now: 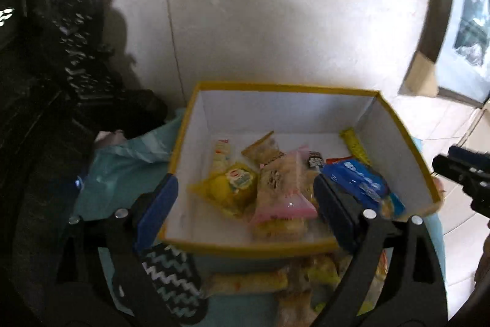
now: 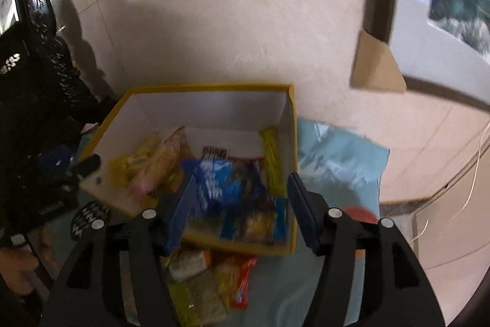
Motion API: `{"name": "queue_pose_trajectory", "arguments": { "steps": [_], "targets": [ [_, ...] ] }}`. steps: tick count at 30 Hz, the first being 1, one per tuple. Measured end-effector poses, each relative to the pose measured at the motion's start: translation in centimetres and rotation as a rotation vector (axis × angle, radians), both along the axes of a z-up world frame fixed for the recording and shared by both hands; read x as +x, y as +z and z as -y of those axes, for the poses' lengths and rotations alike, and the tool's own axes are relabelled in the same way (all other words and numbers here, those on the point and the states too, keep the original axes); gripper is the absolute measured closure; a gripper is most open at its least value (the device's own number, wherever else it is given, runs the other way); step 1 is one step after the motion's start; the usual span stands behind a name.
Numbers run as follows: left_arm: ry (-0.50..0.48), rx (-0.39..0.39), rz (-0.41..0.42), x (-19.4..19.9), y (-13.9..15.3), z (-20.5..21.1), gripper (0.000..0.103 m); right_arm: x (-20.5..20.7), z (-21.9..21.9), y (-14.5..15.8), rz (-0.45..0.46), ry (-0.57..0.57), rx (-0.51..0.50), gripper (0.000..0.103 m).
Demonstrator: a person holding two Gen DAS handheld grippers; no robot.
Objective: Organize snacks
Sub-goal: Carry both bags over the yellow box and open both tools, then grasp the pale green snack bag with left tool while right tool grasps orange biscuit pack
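Observation:
A yellow-rimmed white box [image 1: 284,89] holds several snack packs: a yellow pack [image 1: 228,187], a pink pack [image 1: 283,192], a blue pack [image 1: 363,181] and a yellow bar [image 1: 355,144]. My left gripper [image 1: 245,204] is open and empty, straddling the box's near left corner. In the right wrist view the same box [image 2: 211,88] shows the blue pack [image 2: 226,186] and the yellow bar [image 2: 274,164]. My right gripper [image 2: 239,204] is open and empty above the box's near side. Loose snacks [image 1: 294,278] lie on the table before the box, also in the right wrist view [image 2: 214,271].
A light blue cloth [image 2: 337,167] covers the table. A black zigzag-patterned item [image 1: 171,275] lies at the near left. A black chair [image 1: 70,20] stands to the left, a tiled wall [image 1: 275,5] behind, and a cardboard piece [image 2: 376,66] at the right.

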State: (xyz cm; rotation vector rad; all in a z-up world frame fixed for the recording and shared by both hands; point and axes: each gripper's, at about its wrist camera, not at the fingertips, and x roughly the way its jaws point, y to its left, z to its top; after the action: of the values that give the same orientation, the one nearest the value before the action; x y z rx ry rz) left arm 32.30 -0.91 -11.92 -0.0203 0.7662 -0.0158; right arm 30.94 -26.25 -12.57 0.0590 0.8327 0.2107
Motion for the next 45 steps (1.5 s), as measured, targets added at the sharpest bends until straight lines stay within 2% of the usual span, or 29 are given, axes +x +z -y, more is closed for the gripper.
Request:
{"name": "queue_pose_trajectory", "arguments": {
  "steps": [4, 7, 9, 14, 20, 24, 27, 33, 37, 39, 42, 45],
  "targets": [
    [0.039, -0.032, -0.002, -3.9, -0.1, -2.5, 0.007, -4.2, 0.5, -0.6, -0.04, -0.006, 0.067, 0.036],
    [0.056, -0.053, -0.072, -7.1, -2.5, -3.5, 0.007, -7.9, 0.6, -2.3, -0.11, -0.002, 0.157, 0.035],
    [0.028, -0.049, -0.131, -8.9, -4.5, -3.3, 0.007, -9.7, 0.3, -3.8, -0.158, 0.003, 0.178, 0.035],
    [-0.106, -0.01, -0.168, -13.4, -7.4, -0.6, 0.007, -12.6, -0.3, -8.1, -0.282, -0.009, 0.191, 0.035],
    [-0.258, 0.047, -0.2, -16.4, -10.0, 3.5, 0.007, -12.9, -1.2, -10.3, -0.329, 0.004, 0.185, 0.035],
    [-0.378, 0.089, -0.17, -18.3, -10.6, 4.7, 0.007, -12.1, -1.8, -10.7, -0.348, 0.016, 0.166, 0.035],
    [-0.419, 0.07, -0.162, -18.8, -11.0, 4.5, 0.007, -12.3, -1.6, -10.6, -0.331, 0.029, 0.138, 0.035],
    [-0.457, 0.086, -0.148, -18.3, -12.3, 6.9, 0.006, -15.2, 0.8, -11.2, -0.317, 0.015, 0.136, 0.035],
    [-0.458, 0.162, -0.138, -18.9, -13.3, 7.0, 0.003, -17.2, 2.2, -11.6, -0.341, 0.001, 0.109, 0.035],
    [-0.412, 0.225, -0.175, -18.9, -14.4, 5.8, 0.004, -17.9, 2.6, -11.8, -0.349, -0.007, 0.105, 0.035],
    [-0.325, 0.2, -0.195, -19.4, -14.5, 2.5, 0.005, -18.5, 2.1, -11.8, -0.334, -0.005, 0.117, 0.035],
    [-0.263, 0.236, -0.177, -19.6, -14.0, 0.7, 0.005, -18.7, -0.4, -11.5, -0.298, 0.052, 0.071, 0.035]
  ]
}}
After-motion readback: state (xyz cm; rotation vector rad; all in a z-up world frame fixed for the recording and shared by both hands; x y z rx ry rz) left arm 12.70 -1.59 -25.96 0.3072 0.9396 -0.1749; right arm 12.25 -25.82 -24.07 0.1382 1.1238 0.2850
